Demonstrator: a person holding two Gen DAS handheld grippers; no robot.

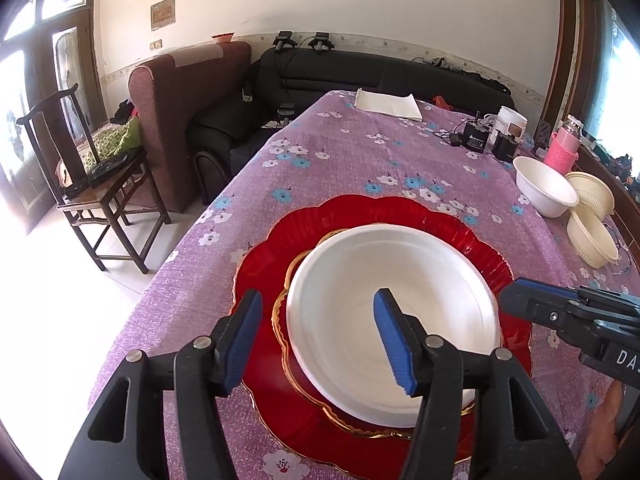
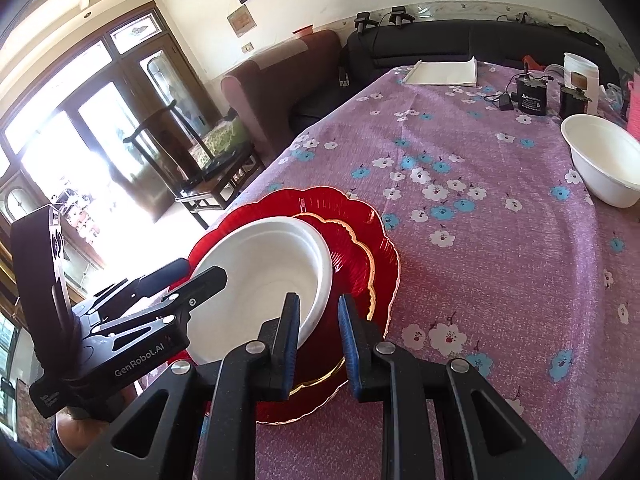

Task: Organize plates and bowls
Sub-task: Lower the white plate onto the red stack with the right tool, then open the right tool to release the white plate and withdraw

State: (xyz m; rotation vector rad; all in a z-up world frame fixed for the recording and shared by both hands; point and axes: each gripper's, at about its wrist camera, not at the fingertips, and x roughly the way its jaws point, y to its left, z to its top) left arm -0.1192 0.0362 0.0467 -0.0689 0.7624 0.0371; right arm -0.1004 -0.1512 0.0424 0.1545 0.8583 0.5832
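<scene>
A white bowl rests on a small gold-rimmed red plate, which lies on a large scalloped red plate near the table's front. My left gripper stands open astride the bowl's near-left rim, one finger inside the bowl and one outside over the plate, neither pad touching it. My right gripper hovers at the stack's right side. Its jaws stand a narrow gap apart, with only the red plate showing between them.
The purple flowered tablecloth covers the table. At the right stand another white bowl and cream bowls. Farther back are a pink bottle, black chargers and a folded white cloth. A wooden chair stands left of the table's edge.
</scene>
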